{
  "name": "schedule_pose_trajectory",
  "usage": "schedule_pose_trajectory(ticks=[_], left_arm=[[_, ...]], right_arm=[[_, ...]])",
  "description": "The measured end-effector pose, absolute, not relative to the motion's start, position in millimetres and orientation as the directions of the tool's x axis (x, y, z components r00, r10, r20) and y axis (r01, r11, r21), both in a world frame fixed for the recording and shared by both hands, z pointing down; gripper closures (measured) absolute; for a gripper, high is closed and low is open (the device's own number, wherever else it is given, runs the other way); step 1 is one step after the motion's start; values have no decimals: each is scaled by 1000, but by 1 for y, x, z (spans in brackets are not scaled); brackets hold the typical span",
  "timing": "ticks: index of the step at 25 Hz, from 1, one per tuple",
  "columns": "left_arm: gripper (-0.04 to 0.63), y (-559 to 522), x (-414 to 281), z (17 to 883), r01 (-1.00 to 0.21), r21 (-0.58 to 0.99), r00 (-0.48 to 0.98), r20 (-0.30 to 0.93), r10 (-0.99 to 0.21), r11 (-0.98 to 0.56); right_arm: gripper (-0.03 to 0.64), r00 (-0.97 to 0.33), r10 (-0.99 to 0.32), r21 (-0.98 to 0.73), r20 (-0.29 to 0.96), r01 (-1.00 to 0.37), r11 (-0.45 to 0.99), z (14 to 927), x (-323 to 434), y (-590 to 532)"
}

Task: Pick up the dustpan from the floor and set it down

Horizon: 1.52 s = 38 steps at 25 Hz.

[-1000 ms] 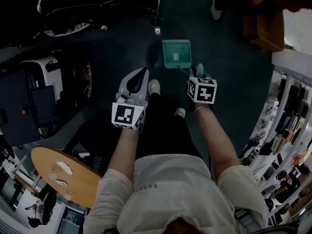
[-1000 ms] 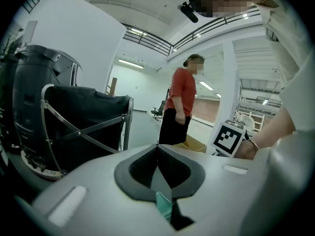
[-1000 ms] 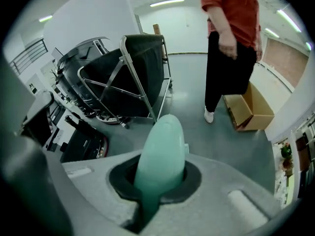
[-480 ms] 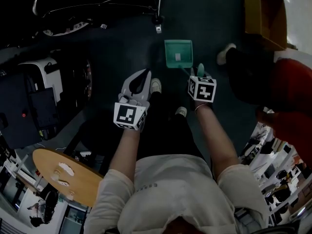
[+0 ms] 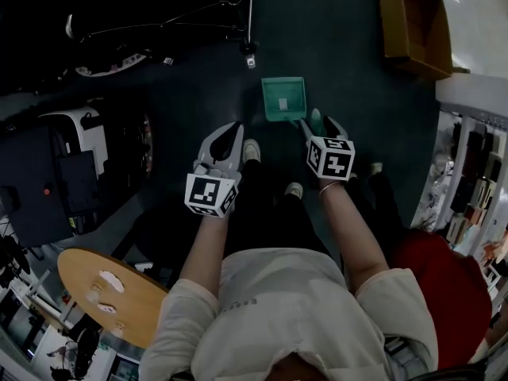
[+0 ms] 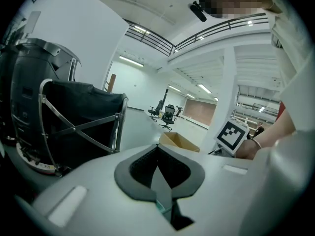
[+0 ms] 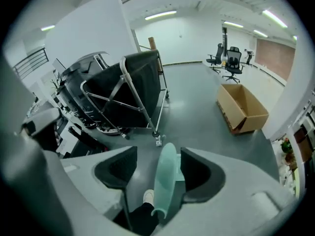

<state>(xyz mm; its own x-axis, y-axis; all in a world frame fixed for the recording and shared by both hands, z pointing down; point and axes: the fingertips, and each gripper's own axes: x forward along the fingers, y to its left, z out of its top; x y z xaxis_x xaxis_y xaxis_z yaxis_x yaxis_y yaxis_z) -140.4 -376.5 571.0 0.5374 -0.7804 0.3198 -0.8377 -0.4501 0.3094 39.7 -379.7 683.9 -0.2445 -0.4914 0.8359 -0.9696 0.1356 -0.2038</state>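
Your right gripper (image 5: 318, 122) jaws are opening, handle (image 7: 165, 178) loose between them; dustpan (image 5: 283, 99) is sitting on the floor, top center. Left gripper (image 5: 225, 137) is closed, empty. You're wanting to be backing off straight, not dragging the handle.

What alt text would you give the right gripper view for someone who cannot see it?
The jaws of the right gripper are opening, with the pale green dustpan handle standing between them. Beyond lie a grey floor, a black cart and an open cardboard box.
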Motion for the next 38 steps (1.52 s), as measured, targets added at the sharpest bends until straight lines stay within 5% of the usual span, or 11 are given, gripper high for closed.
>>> schedule_pose_trajectory(ticks=[6, 12, 22, 38], left_arm=[[578, -348, -119, 504, -835, 288, 539, 254, -803, -469], [578, -316, -87, 424, -836, 212, 542, 165, -824, -507], [578, -224, -32, 347, -862, 91, 507, 113, -855, -499], [578, -56, -30, 355, -846, 104, 531, 59, -845, -524]], right_arm=[[375, -314, -618, -250, 720, -949, 191, 585, 51, -356], [621, -350, -785, -178, 510, -937, 302, 478, 71, -328], [624, -416, -876, -4, 243, -904, 428, 369, 121, -231], [624, -417, -875, -10, 247, -904, 428, 383, 140, -76]])
